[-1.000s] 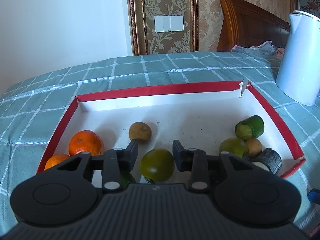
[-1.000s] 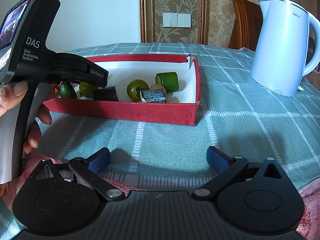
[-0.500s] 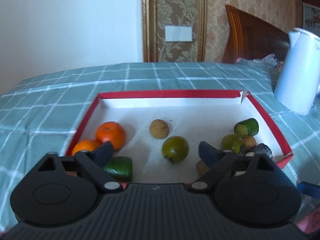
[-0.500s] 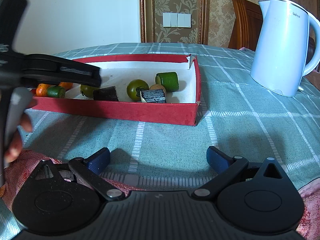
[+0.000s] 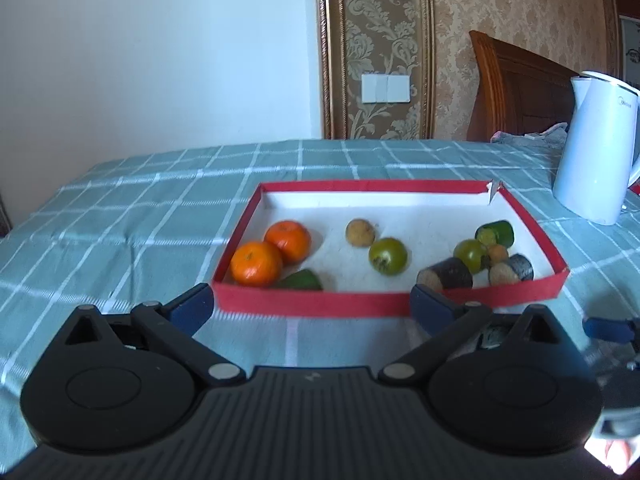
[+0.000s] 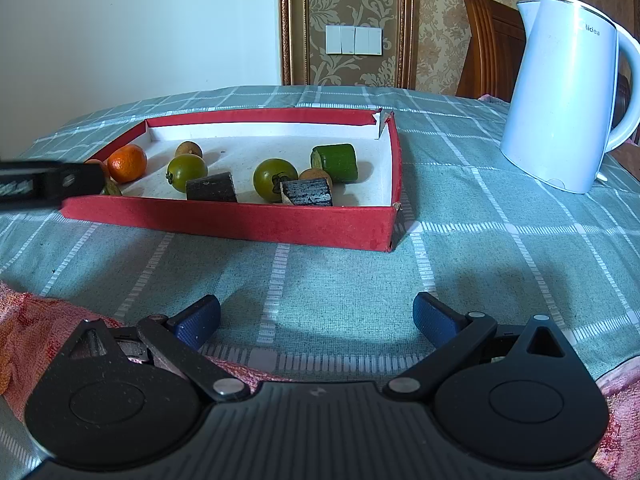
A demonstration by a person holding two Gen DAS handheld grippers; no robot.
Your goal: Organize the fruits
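Left gripper (image 5: 310, 306) has just spread its jaws, nothing between them, right gripper (image 6: 316, 318) idles released, the green tomato (image 5: 387, 255) sits mid red tray (image 5: 320, 304), so next is probably picking another fruit there.

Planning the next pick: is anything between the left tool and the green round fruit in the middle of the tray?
Only the red tray's near wall stands between the open left tool and the green fruit.
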